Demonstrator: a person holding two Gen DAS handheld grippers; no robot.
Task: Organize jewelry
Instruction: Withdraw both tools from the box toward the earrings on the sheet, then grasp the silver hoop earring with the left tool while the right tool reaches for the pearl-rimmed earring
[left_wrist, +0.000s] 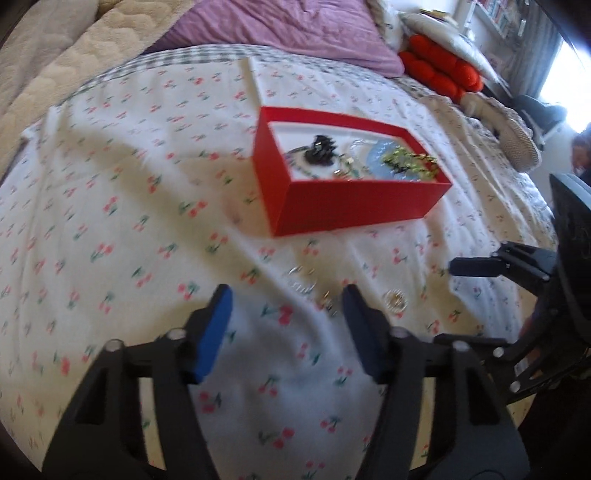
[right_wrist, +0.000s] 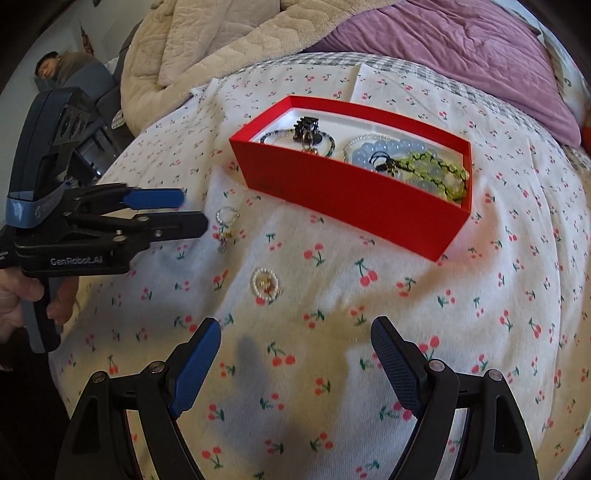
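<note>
While both tools gape empty, the left tool (right_wrist: 192, 212) nears the bracelet (right_wrist: 226, 226) on the bed (right_wrist: 369, 332), beside the pearl ring (right_wrist: 266, 285); pinch low, lift slowly, then drop into the box (right_wrist: 343, 199).

A red box (right_wrist: 354, 192) of bracelets sits on the cherry-print bed (right_wrist: 480, 295). Both claws gape empty — the right claw (right_wrist: 295, 332) low, the left claw (right_wrist: 194, 210) beside a small pearl ring (right_wrist: 265, 285).

Box (right_wrist: 354, 199) on bedspread (right_wrist: 332, 369); two bracelets (right_wrist: 266, 285) before it.
</note>
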